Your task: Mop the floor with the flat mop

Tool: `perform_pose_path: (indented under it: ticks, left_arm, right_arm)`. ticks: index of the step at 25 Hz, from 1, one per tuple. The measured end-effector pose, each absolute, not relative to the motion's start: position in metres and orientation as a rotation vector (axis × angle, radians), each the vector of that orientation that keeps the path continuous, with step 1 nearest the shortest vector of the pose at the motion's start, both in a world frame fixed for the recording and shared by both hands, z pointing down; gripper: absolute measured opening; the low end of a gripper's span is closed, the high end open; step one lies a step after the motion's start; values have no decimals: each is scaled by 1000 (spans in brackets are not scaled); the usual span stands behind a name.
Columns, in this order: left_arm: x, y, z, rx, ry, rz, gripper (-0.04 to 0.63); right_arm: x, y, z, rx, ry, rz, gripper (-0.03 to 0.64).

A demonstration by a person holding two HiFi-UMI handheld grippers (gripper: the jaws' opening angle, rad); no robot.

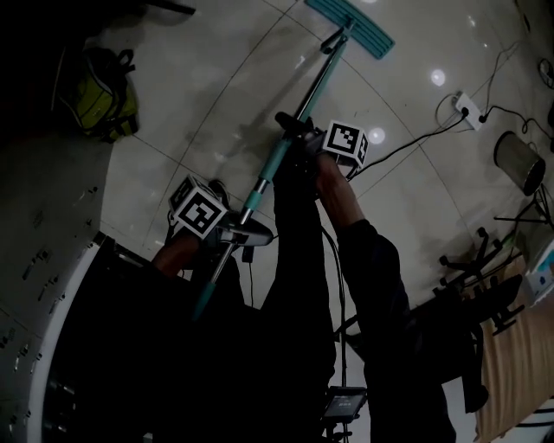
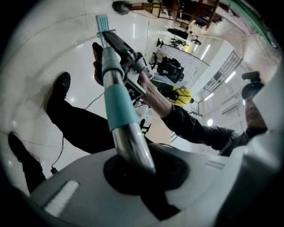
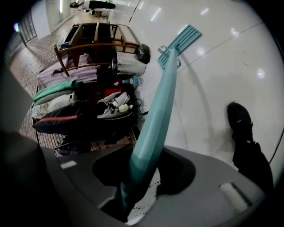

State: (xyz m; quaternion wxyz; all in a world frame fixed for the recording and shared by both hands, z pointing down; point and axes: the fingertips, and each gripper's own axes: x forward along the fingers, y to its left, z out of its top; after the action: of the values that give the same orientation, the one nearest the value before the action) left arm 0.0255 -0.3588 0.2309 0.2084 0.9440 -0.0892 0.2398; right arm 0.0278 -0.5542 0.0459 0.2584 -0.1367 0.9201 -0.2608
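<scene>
1. Head view: the flat mop slants from lower left to upper right. Its teal mop head lies flat on the pale tiled floor, far out from the person.
   - The left claw is clamped low on the handle.
   - The right claw is clamped higher up the same handle, nearer the mop head.
   - A yellow-green backpack lies on the floor at the upper left, well apart from the mop.
   - A white power strip with cables lies at the right.

2. Left gripper view: the left claw pinches the shiny metal tube of the handle, just below the teal sleeve.
   - Farther along the handle a hand holds the other tool.
   - The mop head shows small at the far end.
   - A black shoe stands on the floor left of the handle.

3. Right gripper view: the right claw is pressed onto the teal part of the handle, which runs up to the mop head on the floor.
   - Another black shoe stands at the right.
   - At the left are a wooden rack and a heap of clothes, well apart from the mop head.
</scene>
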Motion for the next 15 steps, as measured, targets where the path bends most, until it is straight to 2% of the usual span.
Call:
perform_pose_path:
  ticks: [9, 15]
  left_arm:
    - [124, -400, 130, 2673, -246, 695, 32]
    - [137, -405, 128, 2666, -255, 727, 26]
  right_arm:
    - [136, -585, -62, -402, 2434, -639, 167]
    - [150, -588, -73, -447, 2447, -594, 167]
